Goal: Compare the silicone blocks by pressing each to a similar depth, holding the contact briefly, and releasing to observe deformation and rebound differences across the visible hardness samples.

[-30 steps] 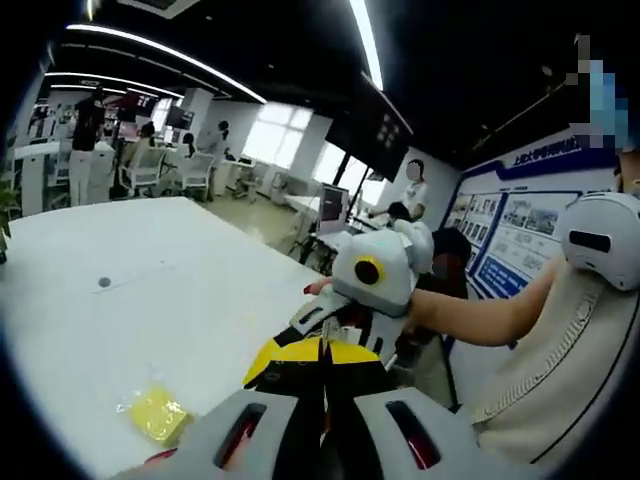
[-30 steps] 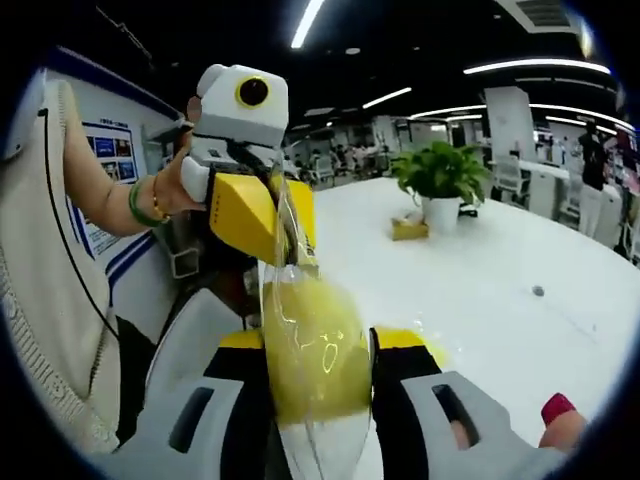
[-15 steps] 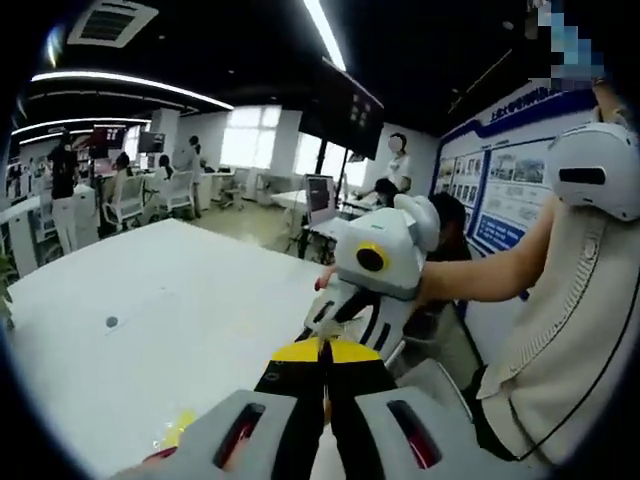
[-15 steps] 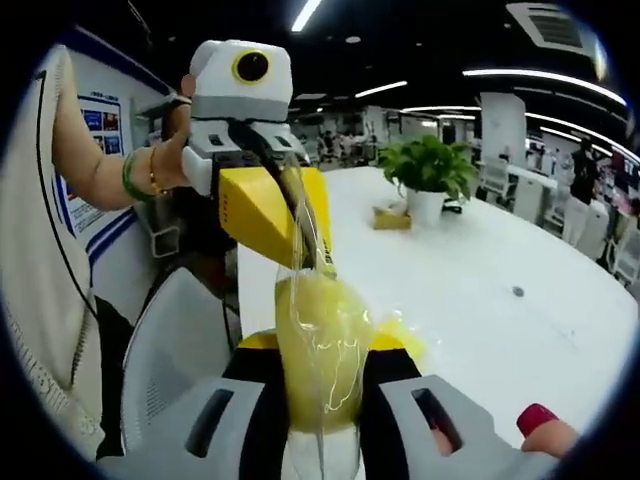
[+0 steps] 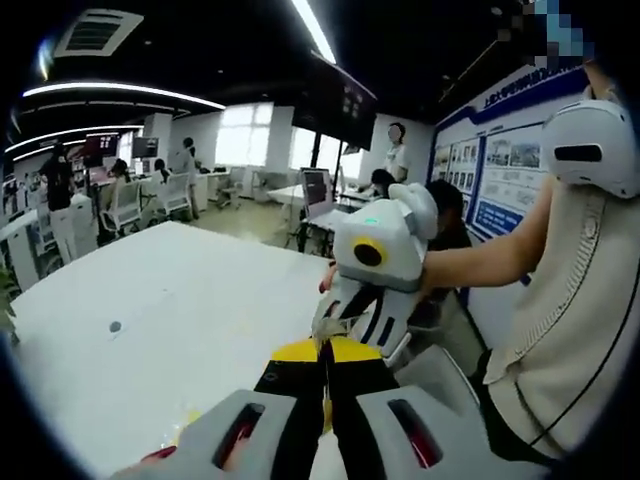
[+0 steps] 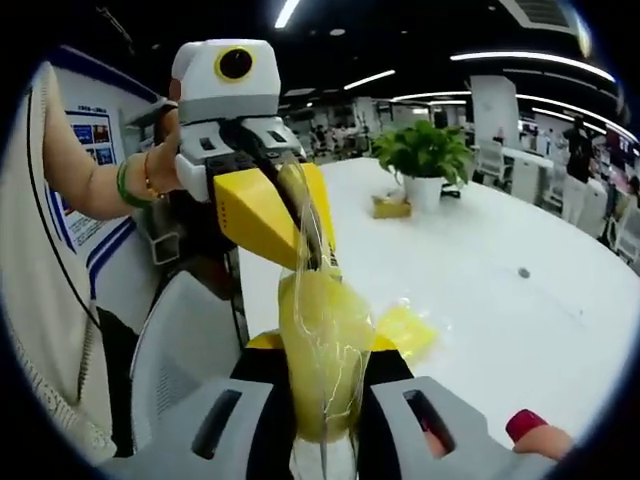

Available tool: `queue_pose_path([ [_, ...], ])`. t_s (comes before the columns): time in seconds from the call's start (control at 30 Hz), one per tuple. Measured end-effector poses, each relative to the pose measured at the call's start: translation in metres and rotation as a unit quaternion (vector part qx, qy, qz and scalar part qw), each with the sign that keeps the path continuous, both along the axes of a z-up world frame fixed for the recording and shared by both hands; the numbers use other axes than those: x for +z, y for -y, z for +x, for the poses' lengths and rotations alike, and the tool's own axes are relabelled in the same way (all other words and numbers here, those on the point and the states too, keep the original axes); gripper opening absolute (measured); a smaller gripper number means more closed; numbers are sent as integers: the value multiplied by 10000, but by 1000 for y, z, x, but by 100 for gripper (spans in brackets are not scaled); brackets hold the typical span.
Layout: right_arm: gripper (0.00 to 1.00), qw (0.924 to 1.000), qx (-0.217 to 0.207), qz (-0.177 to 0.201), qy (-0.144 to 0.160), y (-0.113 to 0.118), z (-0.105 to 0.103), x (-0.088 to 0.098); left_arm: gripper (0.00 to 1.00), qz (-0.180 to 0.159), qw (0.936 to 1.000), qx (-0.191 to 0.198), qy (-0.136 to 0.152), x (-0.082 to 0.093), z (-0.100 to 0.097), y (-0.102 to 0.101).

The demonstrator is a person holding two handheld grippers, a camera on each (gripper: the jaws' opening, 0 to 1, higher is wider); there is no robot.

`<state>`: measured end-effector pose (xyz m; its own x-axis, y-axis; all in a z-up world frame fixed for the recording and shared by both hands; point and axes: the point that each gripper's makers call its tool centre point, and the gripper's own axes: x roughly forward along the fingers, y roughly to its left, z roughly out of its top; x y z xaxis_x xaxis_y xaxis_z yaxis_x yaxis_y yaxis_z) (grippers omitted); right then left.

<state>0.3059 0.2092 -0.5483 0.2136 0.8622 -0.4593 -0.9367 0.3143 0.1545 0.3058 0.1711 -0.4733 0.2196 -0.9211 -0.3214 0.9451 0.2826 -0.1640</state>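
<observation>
My right gripper (image 6: 322,375) stays closed on the bagged yellow silicone block (image 6: 322,355), now lifted higher off the desk (image 6: 480,300), while my left gripper (image 6: 300,235), jaws together, keeps pinching the bag's top edge. A second yellow sample (image 6: 405,330) has come into view near the desk's near edge, still unpressed.

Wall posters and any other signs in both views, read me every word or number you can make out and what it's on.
None can be quoted.
Blue wall header: light characters, too blurred to read.
Display boards on the wall: pictures and text, too small.
Wall poster: print too small.
Bagged yellow block: no label visible.
</observation>
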Motion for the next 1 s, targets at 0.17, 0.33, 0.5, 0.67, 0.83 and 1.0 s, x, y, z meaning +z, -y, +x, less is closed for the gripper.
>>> queue_pose_path([
  [0.17, 12, 10000, 25, -14, -84, 1, -2, -1, 0, 109, 9995, -142, 273, 0, -2, 1],
  [0.33, 13, 9999, 64, 7, -143, 1, -6, -2, 0, 297, 9976, -294, 548, -1, -5, 3],
  [0.5, 13, 9996, 93, -49, -247, 2, -10, -6, 0, 387, 9975, -323, 504, -4, -6, 1],
  [0.67, 13, 9995, 116, -57, -284, 2, -12, -8, 0, 421, 9976, -332, 449, -6, -7, 1],
  [0.83, 13, 9995, 121, -69, -294, 2, -12, -8, 0, 463, 9973, -361, 443, -7, -7, 1],
  [1.0, 14, 9995, 163, -104, -250, 3, -13, -9, 0, 507, 9970, -381, 442, -8, -9, 2],
])
